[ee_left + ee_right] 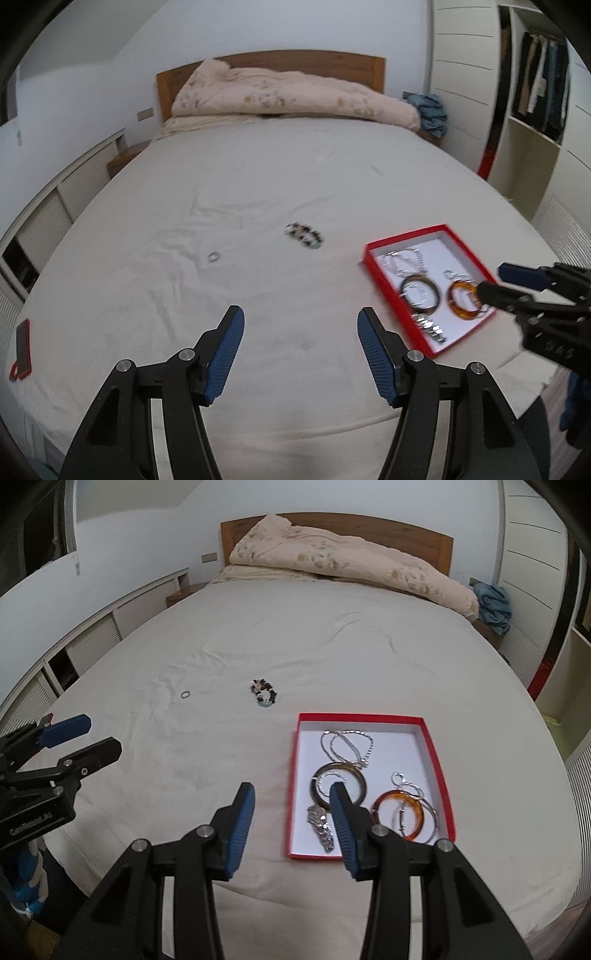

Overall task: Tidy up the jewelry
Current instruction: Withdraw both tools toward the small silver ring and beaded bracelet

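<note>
My left tool [300,325] and right tool [291,801] look like matt black plastic, with ribbed blue pads [242,829] that seem rubbery. Under them the bed sheet [332,657] is matt, wrinkled cloth, and the headboard [406,528] is smooth wood. The red box [436,760] looks like matt card with a white paper lining. In it, the chain [347,744] gleams like metal and the amber bangle [413,812] is glossy and translucent.

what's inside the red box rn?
Red box holds a silver chain, dark bangle, orange bangle, thin hoops and a watch. The right claw finger covers part of the dark bangle.
</note>
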`<state>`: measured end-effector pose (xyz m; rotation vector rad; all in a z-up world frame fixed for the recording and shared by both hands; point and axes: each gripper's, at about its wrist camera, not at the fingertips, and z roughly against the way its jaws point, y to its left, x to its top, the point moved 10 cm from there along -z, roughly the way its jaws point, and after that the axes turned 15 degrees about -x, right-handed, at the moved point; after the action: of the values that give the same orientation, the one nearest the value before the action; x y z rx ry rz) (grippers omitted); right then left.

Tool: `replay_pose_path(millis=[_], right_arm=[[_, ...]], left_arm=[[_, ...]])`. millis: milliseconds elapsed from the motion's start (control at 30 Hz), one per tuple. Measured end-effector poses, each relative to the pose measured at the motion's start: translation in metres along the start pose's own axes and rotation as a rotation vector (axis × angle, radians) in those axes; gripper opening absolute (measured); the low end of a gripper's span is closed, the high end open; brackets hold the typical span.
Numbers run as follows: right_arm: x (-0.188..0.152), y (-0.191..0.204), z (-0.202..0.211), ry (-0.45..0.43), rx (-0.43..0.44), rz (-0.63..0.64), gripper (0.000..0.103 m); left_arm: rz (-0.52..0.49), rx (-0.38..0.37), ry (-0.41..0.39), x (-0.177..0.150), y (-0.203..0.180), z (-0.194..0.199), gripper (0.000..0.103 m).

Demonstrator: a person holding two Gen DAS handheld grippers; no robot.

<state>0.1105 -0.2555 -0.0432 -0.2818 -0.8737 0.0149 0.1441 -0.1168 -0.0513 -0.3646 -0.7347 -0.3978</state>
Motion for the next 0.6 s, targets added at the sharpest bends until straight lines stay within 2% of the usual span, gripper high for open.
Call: replay_pose_path(millis=[300, 600], right_arm=[[0.016, 0.04, -0.037, 0.037, 0.066, 0.044, 0.04], [0.05, 0.09, -0.116, 0.109, 0.137, 0.087, 0.04]], left_arm=[[0.122, 0.072, 0.055, -0.023, 0.081, -0.032, 0.068], [0.204, 0.129, 0.076, -0.003, 0.159, -0.096, 0.068]])
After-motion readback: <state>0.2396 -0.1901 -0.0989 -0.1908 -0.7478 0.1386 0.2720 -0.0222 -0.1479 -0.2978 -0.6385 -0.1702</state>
